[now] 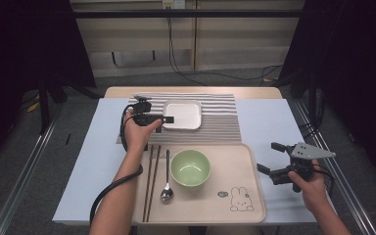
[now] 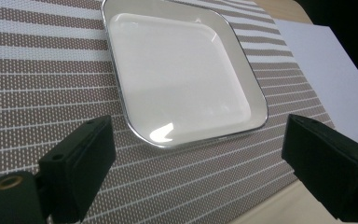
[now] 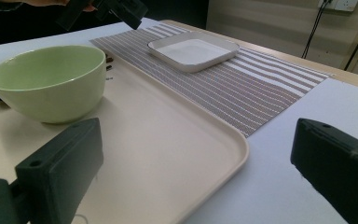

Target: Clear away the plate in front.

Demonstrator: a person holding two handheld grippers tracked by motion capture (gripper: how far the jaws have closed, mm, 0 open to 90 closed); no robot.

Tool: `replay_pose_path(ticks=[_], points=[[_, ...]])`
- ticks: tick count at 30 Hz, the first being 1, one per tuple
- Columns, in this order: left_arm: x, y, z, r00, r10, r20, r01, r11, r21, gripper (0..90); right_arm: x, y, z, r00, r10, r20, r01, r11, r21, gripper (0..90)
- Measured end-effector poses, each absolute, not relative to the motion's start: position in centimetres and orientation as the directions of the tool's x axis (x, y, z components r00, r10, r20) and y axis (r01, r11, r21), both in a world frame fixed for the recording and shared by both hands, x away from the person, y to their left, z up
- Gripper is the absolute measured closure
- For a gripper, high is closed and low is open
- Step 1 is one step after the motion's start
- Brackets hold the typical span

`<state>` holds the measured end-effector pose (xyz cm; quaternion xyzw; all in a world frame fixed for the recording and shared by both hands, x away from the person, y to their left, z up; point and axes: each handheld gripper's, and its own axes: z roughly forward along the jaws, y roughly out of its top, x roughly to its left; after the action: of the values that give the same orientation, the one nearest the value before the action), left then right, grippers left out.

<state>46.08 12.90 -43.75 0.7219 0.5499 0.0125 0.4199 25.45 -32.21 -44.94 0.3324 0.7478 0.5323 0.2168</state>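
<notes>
High view: the left claw (image 1: 162,119) is held level over the striped mat (image 1: 220,125), its jaws spread and nothing between them, pointing toward the near-left corner of the white square plate (image 1: 182,115). The plate lies just beyond the jaw tips, flat on the mat, and whether a tip touches its rim cannot be told from here. The right claw (image 1: 269,160) waits off the right edge of the tray (image 1: 252,196), well apart from the plate, so the left one is by far the nearer. The tray carries a green bowl (image 1: 190,167), a spoon (image 1: 167,178) and chopsticks (image 1: 151,181).

Left gripper view: both jaws stand wide and empty. The plate (image 2: 182,74) lies ahead between their lines, one rounded corner nearest, apart from both jaws. The plate's far edge is cut off at the top.

Right gripper view: the jaws of this claw are also wide apart and hold nothing. The bowl (image 3: 51,81) sits on the tray (image 3: 177,140) ahead to the left; the plate (image 3: 193,51) lies farther off on the mat (image 3: 261,88). The left claw (image 3: 107,9) is cut off at the top edge, too dark to judge
</notes>
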Motion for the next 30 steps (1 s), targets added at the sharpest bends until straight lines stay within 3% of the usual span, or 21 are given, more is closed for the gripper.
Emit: replay_pose_path(ticks=[30], points=[[49.2,13.7,-46.1,0.283,0.856,-0.433,0.789,0.049,0.613,17.3,25.5,-32.3,-44.9,-0.686,0.727,0.028,0.265,0.214,0.940,1.8]])
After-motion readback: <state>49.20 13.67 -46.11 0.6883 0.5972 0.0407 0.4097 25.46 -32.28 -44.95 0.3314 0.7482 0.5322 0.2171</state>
